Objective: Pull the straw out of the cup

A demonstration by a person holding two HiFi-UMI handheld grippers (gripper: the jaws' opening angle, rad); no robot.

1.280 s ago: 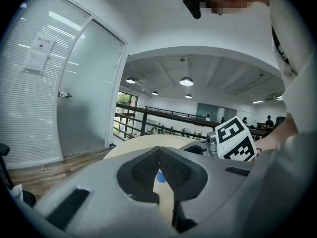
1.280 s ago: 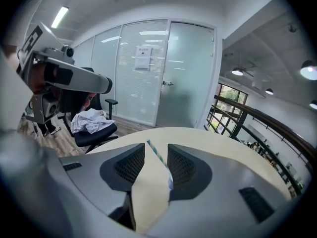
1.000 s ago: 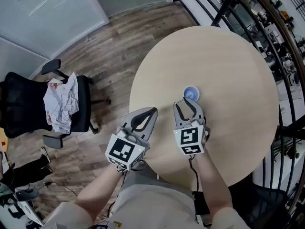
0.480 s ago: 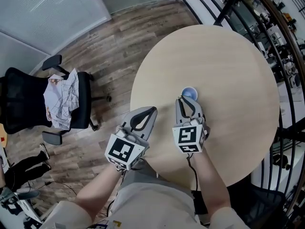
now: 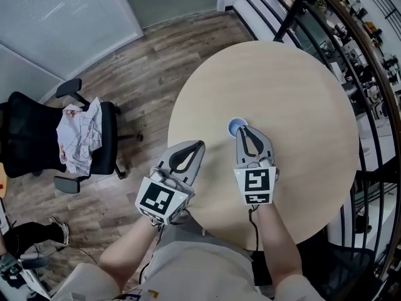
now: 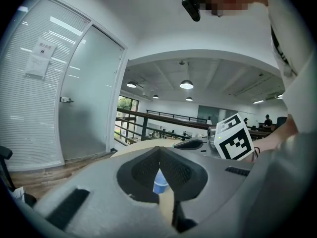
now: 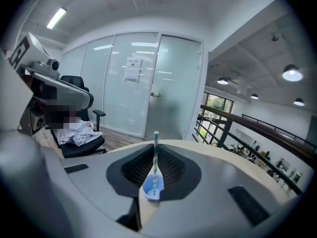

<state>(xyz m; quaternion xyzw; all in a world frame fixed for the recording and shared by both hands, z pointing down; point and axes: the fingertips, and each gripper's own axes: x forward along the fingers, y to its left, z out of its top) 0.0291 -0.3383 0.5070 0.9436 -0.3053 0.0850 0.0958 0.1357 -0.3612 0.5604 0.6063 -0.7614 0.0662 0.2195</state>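
Near the middle of the round worktop (image 5: pixel 301 80), slightly toward its left edge, the cup (image 5: pixel 235 126) stands upright with the straw (image 7: pixel 155 157) rising from it. The right gripper (image 7: pixel 156 147) reaches in from the near edge, and its jaws appear pressed together on the exposed shaft of the straw above the cup; the top end of the straw projects past the jaw tips. This hold, clear of the cup rim, is judged to allow a straight upward pull. The left gripper (image 5: pixel 198 145) is held over the near-left edge, apart from the cup, jaws pressed together with nothing between them. It does not brace the cup, so a light cup may lift with the straw. The cup is small, blue and tapered, with a thin wall that looks like paper or plastic. The straw is a slim straight tube with teal and white stripes, probably paper, and likely to crush under excess jaw force. The jaw pads (image 7: pixel 173 165) are dark and finely ribbed for friction; the gripper shells are smooth grey moulding. The worktop is a pale, smooth, wood-tone disc.
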